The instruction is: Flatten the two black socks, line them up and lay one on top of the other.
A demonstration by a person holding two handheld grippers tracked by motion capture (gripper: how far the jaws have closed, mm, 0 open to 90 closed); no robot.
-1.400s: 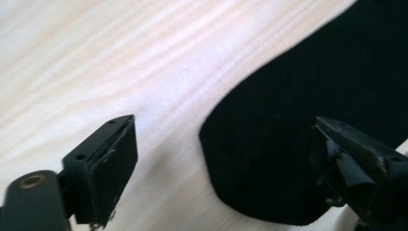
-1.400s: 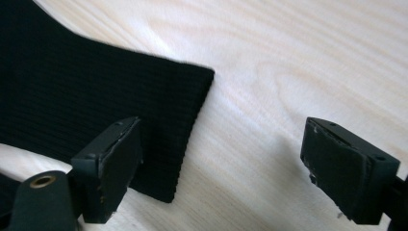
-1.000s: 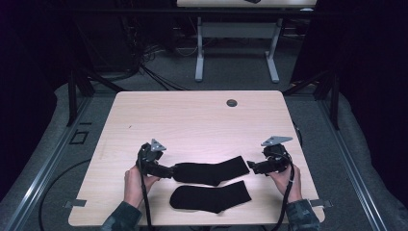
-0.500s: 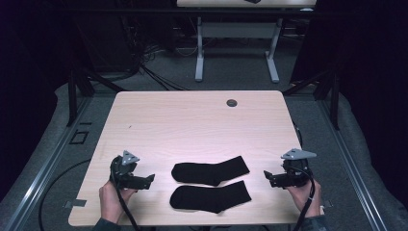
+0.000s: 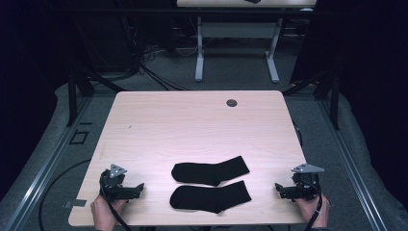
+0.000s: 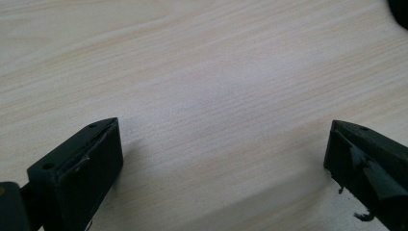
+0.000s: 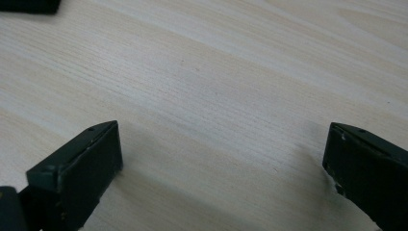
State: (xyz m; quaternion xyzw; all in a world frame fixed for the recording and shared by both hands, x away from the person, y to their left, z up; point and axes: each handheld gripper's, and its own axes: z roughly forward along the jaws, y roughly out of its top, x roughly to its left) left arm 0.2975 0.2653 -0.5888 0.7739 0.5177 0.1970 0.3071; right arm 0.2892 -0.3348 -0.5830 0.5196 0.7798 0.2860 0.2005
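Pale wood-grain table (image 5: 192, 125) occupies the centre of the high view, its near edge along the bottom of the frame. Two black socks lie flat on it in the lower centre, parallel and just apart. The upper sock (image 5: 210, 171) has its foot end toward the left and its cuff toward the right; the lower sock (image 5: 210, 197) lies the same way, directly beneath it in the frame. A small dark round grommet (image 5: 232, 102) sits near the table's far edge, upper centre right.

Left gripper (image 5: 137, 190) rests at the lower left of the high view, held by the person's left hand (image 5: 103, 214), well apart from the socks. Its own view shows both jaws spread wide over bare tabletop (image 6: 216, 96), nothing between them; a dark sliver of sock (image 6: 399, 7) shows at the upper right corner.

Right gripper (image 5: 279, 188) rests at the lower right of the high view, held by the right hand (image 5: 312, 211), near the table's right edge and apart from the socks. Its own view shows the jaws likewise spread wide and empty over bare wood (image 7: 216, 86), with a black sock edge (image 7: 29, 5) at the upper left corner.

Grey floor (image 5: 231, 72) and a second table's white legs (image 5: 198, 53) appear at the top of the high view.
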